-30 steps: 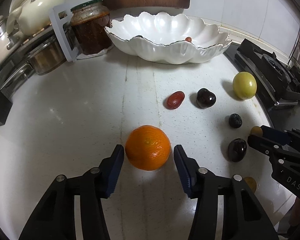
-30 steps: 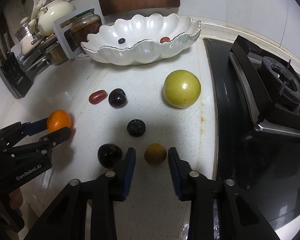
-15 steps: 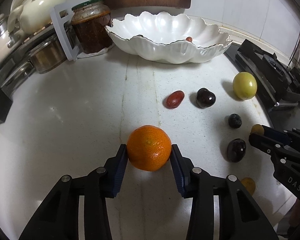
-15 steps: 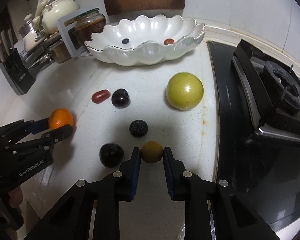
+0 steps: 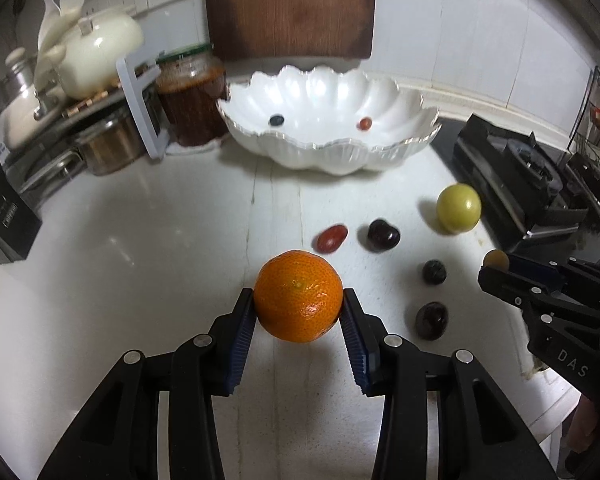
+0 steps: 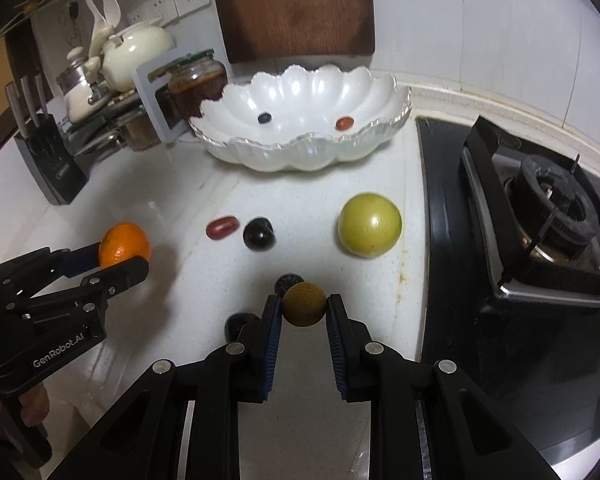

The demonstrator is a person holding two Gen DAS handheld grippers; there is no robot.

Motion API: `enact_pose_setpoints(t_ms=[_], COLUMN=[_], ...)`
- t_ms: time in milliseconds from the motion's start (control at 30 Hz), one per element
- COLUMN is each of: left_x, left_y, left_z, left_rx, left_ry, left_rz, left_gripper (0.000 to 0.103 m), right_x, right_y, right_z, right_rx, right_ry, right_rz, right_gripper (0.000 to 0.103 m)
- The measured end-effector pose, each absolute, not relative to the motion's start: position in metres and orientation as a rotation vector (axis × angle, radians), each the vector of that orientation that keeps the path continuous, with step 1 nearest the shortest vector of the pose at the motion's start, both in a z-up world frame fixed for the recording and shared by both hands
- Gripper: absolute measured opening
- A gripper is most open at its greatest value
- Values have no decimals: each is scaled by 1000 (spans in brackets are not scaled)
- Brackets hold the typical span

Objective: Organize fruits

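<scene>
My left gripper (image 5: 298,308) is shut on an orange (image 5: 298,295) and holds it just above the white counter; the same orange (image 6: 124,245) shows at the left in the right wrist view. My right gripper (image 6: 303,312) is shut on a small brown-yellow fruit (image 6: 304,304), also lifted. On the counter lie a red oval fruit (image 5: 332,238), a dark cherry (image 5: 383,235), a yellow-green round fruit (image 6: 369,225) and two small dark fruits (image 5: 434,272) (image 5: 432,319). The white scalloped bowl (image 5: 340,156) at the back holds a dark berry (image 5: 276,120) and a small red fruit (image 5: 365,123).
A gas stove (image 6: 540,248) borders the counter on the right. A jar of red paste (image 5: 192,100), a pot rack with a white teapot (image 5: 100,48) and a knife block (image 6: 50,160) stand at the back left. A wooden board (image 5: 292,8) leans on the wall.
Both grippers closed on their fruits, the left on the orange and the right on the small brown-yellow one, then rose from the counter with them.
</scene>
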State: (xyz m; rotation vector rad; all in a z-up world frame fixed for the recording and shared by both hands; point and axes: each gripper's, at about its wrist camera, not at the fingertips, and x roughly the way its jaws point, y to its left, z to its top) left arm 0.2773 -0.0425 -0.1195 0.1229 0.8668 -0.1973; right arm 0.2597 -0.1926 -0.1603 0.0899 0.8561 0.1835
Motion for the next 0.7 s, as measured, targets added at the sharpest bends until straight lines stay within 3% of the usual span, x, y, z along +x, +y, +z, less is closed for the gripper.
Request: enact_pose_setpoints(t_ms=[700], left_x=[275], left_y=[-55], left_z=[-50], left_rx=[92], left_ry=[645], left_rz=[-207], left_gripper=[42], right_x=[259], right_y=[-204], right_z=[-93], right_rx=[115], right_ry=[631], right_rz=[174], right_gripper=[24])
